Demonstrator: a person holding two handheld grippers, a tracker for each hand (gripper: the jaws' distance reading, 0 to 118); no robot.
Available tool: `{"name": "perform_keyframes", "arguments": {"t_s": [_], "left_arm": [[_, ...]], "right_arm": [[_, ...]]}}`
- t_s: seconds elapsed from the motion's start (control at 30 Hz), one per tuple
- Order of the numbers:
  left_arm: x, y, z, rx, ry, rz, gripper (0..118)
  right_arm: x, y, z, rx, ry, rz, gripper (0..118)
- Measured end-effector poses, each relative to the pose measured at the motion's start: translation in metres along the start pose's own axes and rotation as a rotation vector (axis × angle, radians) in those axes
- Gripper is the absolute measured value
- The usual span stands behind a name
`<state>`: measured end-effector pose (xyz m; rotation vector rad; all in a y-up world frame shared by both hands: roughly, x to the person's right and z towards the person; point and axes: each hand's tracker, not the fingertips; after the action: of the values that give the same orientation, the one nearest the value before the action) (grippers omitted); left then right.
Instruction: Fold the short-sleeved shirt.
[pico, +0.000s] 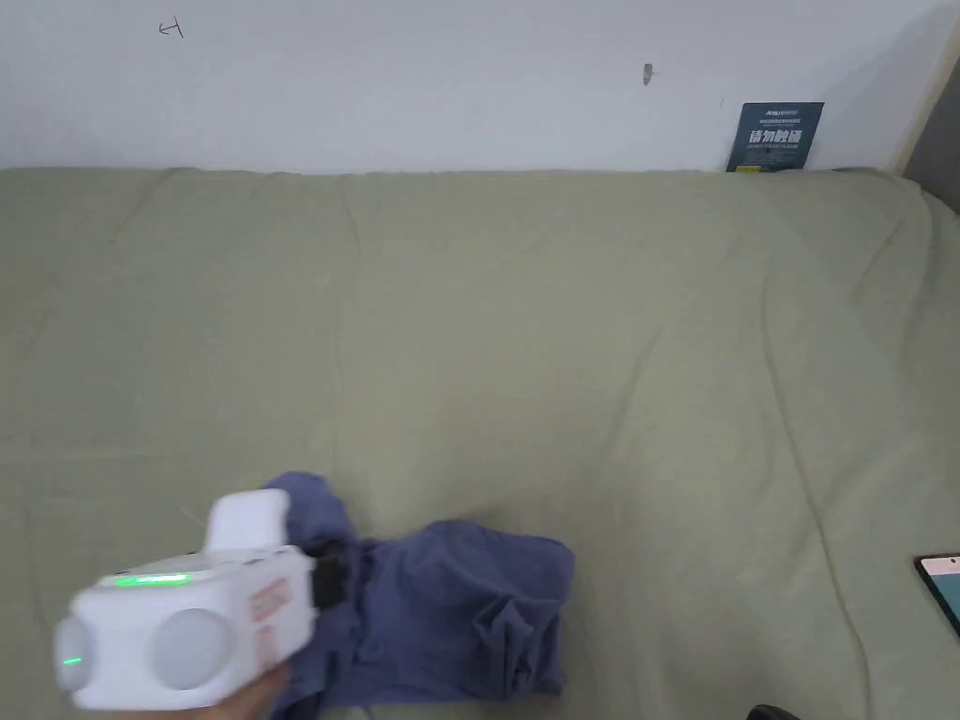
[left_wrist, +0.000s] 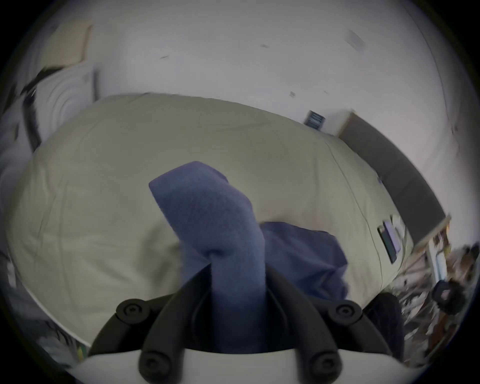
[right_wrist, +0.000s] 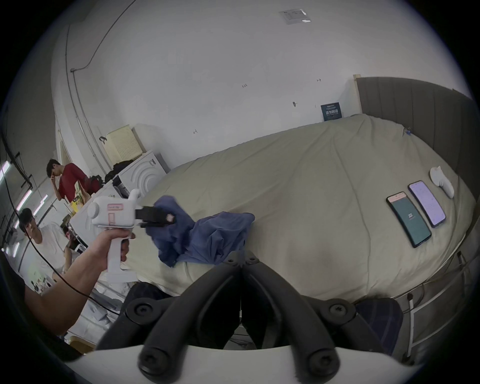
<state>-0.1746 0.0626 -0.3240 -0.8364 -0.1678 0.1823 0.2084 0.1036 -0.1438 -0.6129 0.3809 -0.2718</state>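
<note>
Here the blue shirt lies crumpled near the front edge of the bed. The left gripper has its jaws clamped on a bunched fold of it, lifted off the bedding. The right gripper hangs off the bed's edge, jaws closed on nothing.

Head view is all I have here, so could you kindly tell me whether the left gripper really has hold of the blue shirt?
Observer: Yes, in the left gripper view the left gripper has both jaws pressed on a bunched strip of the blue shirt.
Operator: Thank you. And where is the right gripper?
Observer: The right gripper is off the bed's near edge, jaws shut on nothing.
Operator: Is anything else lying on the bed?
Observer: Two phones and a white object.
</note>
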Motion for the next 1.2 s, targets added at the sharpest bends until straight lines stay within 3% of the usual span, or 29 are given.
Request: {"name": "perform_keyframes", "arguments": {"t_s": [0.13,0.27,0.3,0.33,0.4,0.43,0.5,0.6,0.67,0.7,0.73,0.77,0.83,0.93,1.07,1.17,1.2], "left_arm": [[0.087,-0.029,-0.054,-0.041,0.007,-0.127,9],[0.096,-0.056,-0.106,-0.057,0.098,-0.174,10],[0.096,-0.055,-0.103,-0.056,0.081,-0.196,24],[0.096,-0.052,-0.098,-0.06,0.031,-0.221,48],[0.078,-0.042,-0.077,-0.033,-0.106,-0.19,112],[0.067,-0.038,-0.06,0.037,-0.161,-0.159,118],[0.04,-0.026,-0.017,0.174,-0.31,-0.109,118],[-0.015,-0.015,0.007,0.242,-0.366,0.018,118],[-0.043,-0.02,0.022,0.361,-0.29,0.13,113],[-0.052,-0.018,0.015,0.337,-0.271,0.182,96],[-0.059,-0.016,0.003,0.262,-0.225,0.225,54],[-0.052,-0.017,-0.008,0.207,-0.175,0.235,4],[-0.031,-0.025,-0.031,0.188,-0.065,0.148,4],[0.019,-0.038,-0.066,0.065,-0.294,0.144,4],[0.09,-0.066,-0.11,-0.027,-0.317,-0.003,4],[0.1,-0.064,-0.115,-0.059,-0.358,0.031,4],[0.093,-0.062,-0.109,-0.06,-0.339,0.12,4]], "right_arm": [[0.006,-0.002,0.009,0.018,-0.013,-0.002,0],[0.015,-0.007,0.019,0.022,-0.046,-0.003,0],[0.016,-0.007,0.021,0.019,-0.059,0.018,0],[0.016,-0.008,0.023,0.023,-0.066,0.031,0],[0.018,-0.008,0.025,0.026,-0.065,0.032,0],[0.019,-0.007,0.024,0.025,-0.063,0.03,0],[0.02,-0.006,0.022,0.032,-0.064,0.028,0],[0.022,-0.007,0.017,0.029,-0.06,0.022,0],[0.021,-0.007,0.014,0.016,-0.054,0.019,0],[0.021,-0.007,0.014,0.015,-0.053,0.019,0],[0.02,-0.007,0.013,0.013,-0.05,0.017,0],[0.02,-0.007,0.012,0.009,-0.045,0.011,0],[0.02,-0.006,0.01,0.003,-0.036,-0.003,0],[0.019,-0.007,0.011,-0.006,-0.057,0.015,0],[0.02,-0.008,0.013,-0.024,-0.083,0.023,0],[0.014,-0.007,0.008,-0.077,-0.097,0.079,0],[0.012,-0.007,0.005,-0.083,-0.09,0.091,0]]}}
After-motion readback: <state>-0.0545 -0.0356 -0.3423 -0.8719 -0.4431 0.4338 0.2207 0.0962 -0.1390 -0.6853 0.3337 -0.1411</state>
